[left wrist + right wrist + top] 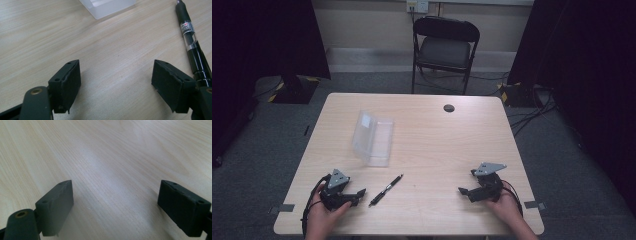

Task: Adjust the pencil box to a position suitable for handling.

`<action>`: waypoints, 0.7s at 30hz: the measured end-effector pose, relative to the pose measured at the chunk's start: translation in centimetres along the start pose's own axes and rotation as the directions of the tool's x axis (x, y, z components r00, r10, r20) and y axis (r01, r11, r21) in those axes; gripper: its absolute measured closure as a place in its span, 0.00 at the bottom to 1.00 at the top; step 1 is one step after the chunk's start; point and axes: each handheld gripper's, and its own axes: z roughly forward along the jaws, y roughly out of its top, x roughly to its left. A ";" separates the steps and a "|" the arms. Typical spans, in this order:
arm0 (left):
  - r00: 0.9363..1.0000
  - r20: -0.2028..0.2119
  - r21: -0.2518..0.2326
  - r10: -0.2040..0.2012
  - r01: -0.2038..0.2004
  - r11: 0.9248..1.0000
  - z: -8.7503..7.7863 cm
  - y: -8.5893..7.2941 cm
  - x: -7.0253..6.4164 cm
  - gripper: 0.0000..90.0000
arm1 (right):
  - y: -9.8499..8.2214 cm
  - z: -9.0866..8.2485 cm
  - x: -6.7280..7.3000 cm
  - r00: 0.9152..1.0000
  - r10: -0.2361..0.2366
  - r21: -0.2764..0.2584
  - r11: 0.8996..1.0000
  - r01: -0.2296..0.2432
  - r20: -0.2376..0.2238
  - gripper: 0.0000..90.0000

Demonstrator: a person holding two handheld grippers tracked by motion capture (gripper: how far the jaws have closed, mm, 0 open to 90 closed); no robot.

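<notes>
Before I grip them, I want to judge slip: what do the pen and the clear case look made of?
Pen: glossy black plastic, probably, with a clear barrel section and a silvery band. Case: frosted translucent plastic, seemingly; the table shows faintly through it.

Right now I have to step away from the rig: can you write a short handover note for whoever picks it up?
Left gripper: open, holding nothing, low over the table near its front-left corner.
Right gripper: open, holding nothing, near the front-right, bare wood between its jaws.
Black pen: lying flat just to the right of the left gripper, untouched.
Clear plastic case: open, on the table's left half, beyond the pen.
Done: nothing handled as far as the pictures show.
Left: probably pick up the pen and put it in the case.
</notes>
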 end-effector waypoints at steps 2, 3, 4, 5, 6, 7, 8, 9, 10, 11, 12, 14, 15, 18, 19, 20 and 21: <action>1.000 0.000 0.001 0.001 -0.001 1.000 0.0 0.0 0.0 0.26 | 0.0 0.0 0.0 1.000 0.000 0.000 1.000 0.000 0.000 0.14; 1.000 -0.001 0.001 0.002 -0.002 1.000 0.0 0.0 0.0 0.26 | 0.0 0.0 0.0 1.000 0.000 0.000 1.000 0.000 0.000 0.14; 1.000 -0.001 0.001 0.002 -0.002 1.000 0.0 0.0 0.0 0.26 | 0.0 0.0 0.0 1.000 0.000 0.000 1.000 0.000 0.000 0.14; 1.000 0.000 0.001 0.001 -0.001 1.000 0.0 0.0 0.0 0.26 | 0.0 0.0 0.0 1.000 0.000 0.000 1.000 0.000 0.000 0.14; 1.000 -0.002 0.003 0.001 -0.001 1.000 0.0 0.0 0.0 0.26 | 0.0 0.0 0.0 1.000 0.000 0.000 1.000 0.000 0.001 0.14; 1.000 -0.002 0.001 -0.001 0.001 1.000 0.0 0.0 0.0 0.26 | 0.0 0.0 0.0 1.000 0.000 0.000 1.000 0.000 0.001 0.14; 1.000 -0.005 -0.001 -0.008 0.008 1.000 0.0 0.0 -0.1 0.26 | 0.0 0.0 0.0 1.000 -0.001 -0.001 1.000 0.001 0.000 0.14; 1.000 -0.009 0.000 -0.014 0.014 1.000 0.1 0.1 -0.2 0.26 | 0.0 0.0 0.0 1.000 -0.001 -0.001 1.000 0.001 0.000 0.14; 1.000 -0.009 -0.003 -0.013 0.013 1.000 0.1 0.1 -0.2 0.26 | 0.0 0.0 0.0 1.000 -0.001 0.000 1.000 0.001 0.000 0.14; 1.000 -0.004 -0.005 -0.018 0.018 1.000 0.2 0.2 -0.3 0.26 | 0.0 0.0 0.0 1.000 0.000 0.000 1.000 0.000 0.000 0.14; 1.000 0.000 -0.004 -0.013 0.013 1.000 0.2 0.2 -0.5 0.27 | 0.0 0.0 0.0 1.000 -0.001 0.000 1.000 0.001 0.000 0.14; 1.000 0.003 0.002 -0.006 0.006 1.000 0.3 0.5 -0.7 0.30 | 0.0 0.0 0.0 1.000 0.000 0.000 1.000 0.000 0.000 0.14; 1.000 0.006 -0.007 -0.009 0.009 1.000 0.3 0.7 -0.9 0.29 | 0.0 0.0 0.0 1.000 -0.001 -0.001 1.000 0.001 0.000 0.14; 1.000 0.023 -0.018 -0.017 0.017 1.000 0.3 1.4 -1.1 0.30 | 0.0 0.0 0.0 1.000 0.000 0.000 1.000 0.000 0.000 0.14; 0.999 0.028 -0.025 -0.020 0.020 0.999 0.4 1.6 -1.3 0.30 | 0.0 0.0 0.0 1.000 -0.001 0.000 1.000 0.001 0.000 0.14; 0.999 0.030 -0.030 -0.015 0.016 0.999 0.4 1.7 -1.3 0.30 | 0.0 0.0 0.0 1.000 -0.001 0.000 1.000 0.001 0.000 0.14; 0.999 0.037 -0.031 -0.017 0.018 0.999 0.4 1.9 -1.4 0.30 | 0.0 0.0 0.0 1.000 -0.001 0.000 1.000 0.001 0.000 0.14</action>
